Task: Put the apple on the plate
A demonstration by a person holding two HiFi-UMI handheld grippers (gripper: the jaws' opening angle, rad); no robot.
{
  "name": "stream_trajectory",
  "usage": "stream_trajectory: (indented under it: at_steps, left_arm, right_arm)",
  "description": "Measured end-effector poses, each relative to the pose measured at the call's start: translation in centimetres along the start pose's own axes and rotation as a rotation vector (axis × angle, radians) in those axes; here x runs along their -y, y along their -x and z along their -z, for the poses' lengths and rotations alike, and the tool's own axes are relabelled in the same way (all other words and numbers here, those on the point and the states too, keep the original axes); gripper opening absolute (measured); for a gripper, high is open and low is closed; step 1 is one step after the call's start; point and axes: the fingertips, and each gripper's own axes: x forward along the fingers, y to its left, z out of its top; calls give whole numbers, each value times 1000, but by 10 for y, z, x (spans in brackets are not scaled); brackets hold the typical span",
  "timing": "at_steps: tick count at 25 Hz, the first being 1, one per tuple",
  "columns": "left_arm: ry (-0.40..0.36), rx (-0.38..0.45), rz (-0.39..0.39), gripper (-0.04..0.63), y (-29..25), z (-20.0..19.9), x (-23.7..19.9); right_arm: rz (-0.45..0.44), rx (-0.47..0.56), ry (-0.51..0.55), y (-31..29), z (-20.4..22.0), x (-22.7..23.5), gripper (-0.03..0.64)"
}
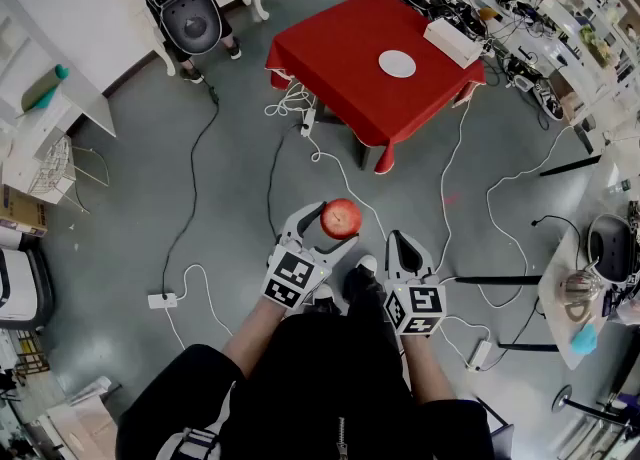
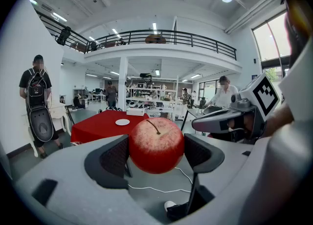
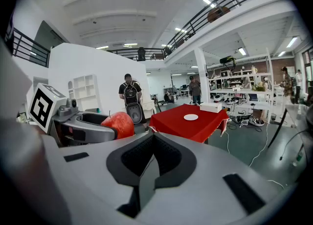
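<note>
- Carrying the apple (image 2: 156, 145) in the left gripper (image 1: 325, 226), clamped on both sides between the pads, stem up, well above the floor.
- Holding the right gripper (image 3: 148, 163) clenched on nothing, just beside the left one.
- Standing well apart from the red table (image 1: 335, 63); sighting the white plate (image 1: 397, 64) lying bare near the table's middle, with a white box (image 1: 453, 41) near it toward the far edge.
- Judging the step in hand as transport: walking toward the table, holding the squeeze even, avoiding any tilt liable to roll the round fruit off the pads.
- Watching the cables (image 1: 290, 103) trailing over the floor between here and the table's near corner; stepping over them, not through.
- Approaching from the near side, reaching over the cloth, lowering onto the plate's centre, releasing only after contact.
- Opening the jaws slowly and drawing straight back, guarding against a nudge and a roll off the rim.
- Holding the empty gripper clear of plate and box throughout.
</note>
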Motion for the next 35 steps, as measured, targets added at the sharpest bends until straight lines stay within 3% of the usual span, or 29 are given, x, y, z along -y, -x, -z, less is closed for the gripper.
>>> stream_trajectory:
  at_steps: [8, 35]
  left_arm:
    - [-5, 6, -3, 359, -3, -1, 2]
    - [6, -23, -1, 359, -11, 9, 4]
  right_arm:
    - [-24, 34, -18, 4, -3, 0, 9]
    - [-34, 10, -38, -1, 6, 5, 9]
